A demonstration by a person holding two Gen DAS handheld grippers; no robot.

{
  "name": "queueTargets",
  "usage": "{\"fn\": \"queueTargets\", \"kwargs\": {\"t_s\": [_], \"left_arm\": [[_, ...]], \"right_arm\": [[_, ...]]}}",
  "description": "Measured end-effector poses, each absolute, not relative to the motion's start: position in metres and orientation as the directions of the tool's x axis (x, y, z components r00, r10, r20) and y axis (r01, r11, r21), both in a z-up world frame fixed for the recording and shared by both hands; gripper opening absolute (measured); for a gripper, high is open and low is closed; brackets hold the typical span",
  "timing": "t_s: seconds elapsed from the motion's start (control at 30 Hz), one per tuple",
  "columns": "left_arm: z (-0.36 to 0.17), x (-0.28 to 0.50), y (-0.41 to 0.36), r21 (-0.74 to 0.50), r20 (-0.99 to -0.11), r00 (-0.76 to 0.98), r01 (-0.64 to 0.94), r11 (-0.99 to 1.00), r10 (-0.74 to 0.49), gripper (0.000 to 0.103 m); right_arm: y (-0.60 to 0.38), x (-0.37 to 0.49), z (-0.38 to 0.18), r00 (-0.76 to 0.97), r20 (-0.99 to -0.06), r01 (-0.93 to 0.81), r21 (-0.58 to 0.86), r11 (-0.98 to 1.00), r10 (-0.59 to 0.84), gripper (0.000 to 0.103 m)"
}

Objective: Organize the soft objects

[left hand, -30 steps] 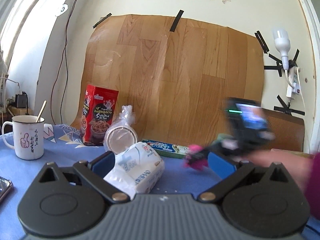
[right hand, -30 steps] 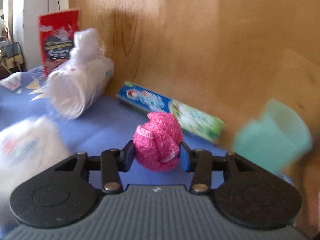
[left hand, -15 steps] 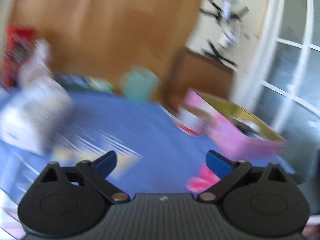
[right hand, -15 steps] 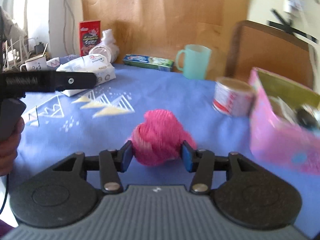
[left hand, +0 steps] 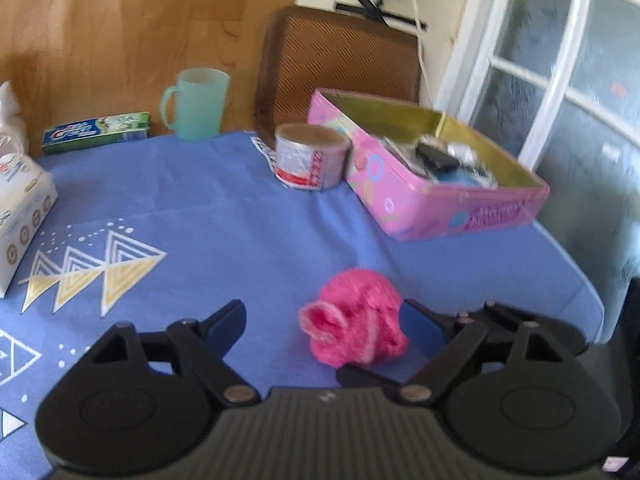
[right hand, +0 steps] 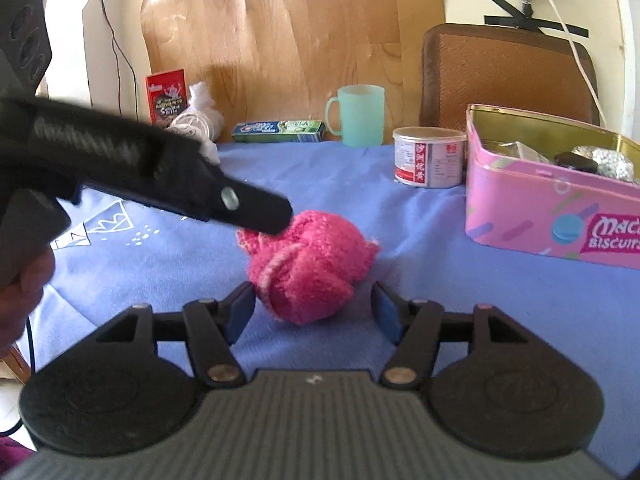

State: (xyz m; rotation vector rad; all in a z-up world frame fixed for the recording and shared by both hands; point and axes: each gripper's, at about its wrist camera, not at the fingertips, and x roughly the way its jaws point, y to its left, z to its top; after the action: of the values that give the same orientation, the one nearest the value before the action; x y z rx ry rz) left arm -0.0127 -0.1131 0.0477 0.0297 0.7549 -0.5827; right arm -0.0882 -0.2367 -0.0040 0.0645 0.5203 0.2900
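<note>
Between my right gripper [right hand: 313, 308] jaws the pink ball [right hand: 310, 266] is sitting on the blue cloth [right hand: 360, 184], and those jaws are opening: a gap is showing on both sides, so the pads are not pressing on it. My left gripper [left hand: 322, 320] is coming at the same ball [left hand: 354, 316]; its jaws are closing but are wide apart. In the left view the ball is lying nearer the right pad, apparently just beside it, and well clear of the left pad. In the right view the left gripper's [right hand: 256, 210] black finger is crossing from the left, with its tip at the ball's upper left edge; I cannot tell if it is touching. A hand [right hand: 20, 292] is gripping that tool's handle at the left edge. Further out, a pink tin [right hand: 552, 216] is standing open to the right with odd items inside. A can [right hand: 430, 156] is standing just left of the tin. Behind it are a green mug [right hand: 360, 114] and a toothpaste box [right hand: 278, 131] by the wood panel. A tissue pack [left hand: 22, 208] is lying at far left in the left view.
</note>
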Motion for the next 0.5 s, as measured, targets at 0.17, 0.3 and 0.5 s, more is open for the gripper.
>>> {"fn": "queueTargets", "kwargs": {"t_s": [0.17, 0.3, 0.5], "left_arm": [[0.047, -0.019, -0.131, -0.126, -0.676, 0.574, 0.527, 0.84, -0.461, 0.086], [0.046, -0.023, -0.137, -0.102, -0.68, 0.58, 0.531, 0.841, -0.448, 0.086], [0.044, -0.023, -0.133, -0.097, -0.685, 0.581, 0.525, 0.846, -0.44, 0.086]], "right_arm": [[-0.239, -0.098, -0.003, 0.843, -0.454, -0.265, 0.116, 0.957, 0.289, 0.067], [-0.239, -0.102, -0.005, 0.849, -0.449, -0.264, 0.093, 0.96, 0.277, 0.067], [-0.24, -0.102, -0.006, 0.852, -0.448, -0.251, 0.104, 0.962, 0.271, 0.067]]}}
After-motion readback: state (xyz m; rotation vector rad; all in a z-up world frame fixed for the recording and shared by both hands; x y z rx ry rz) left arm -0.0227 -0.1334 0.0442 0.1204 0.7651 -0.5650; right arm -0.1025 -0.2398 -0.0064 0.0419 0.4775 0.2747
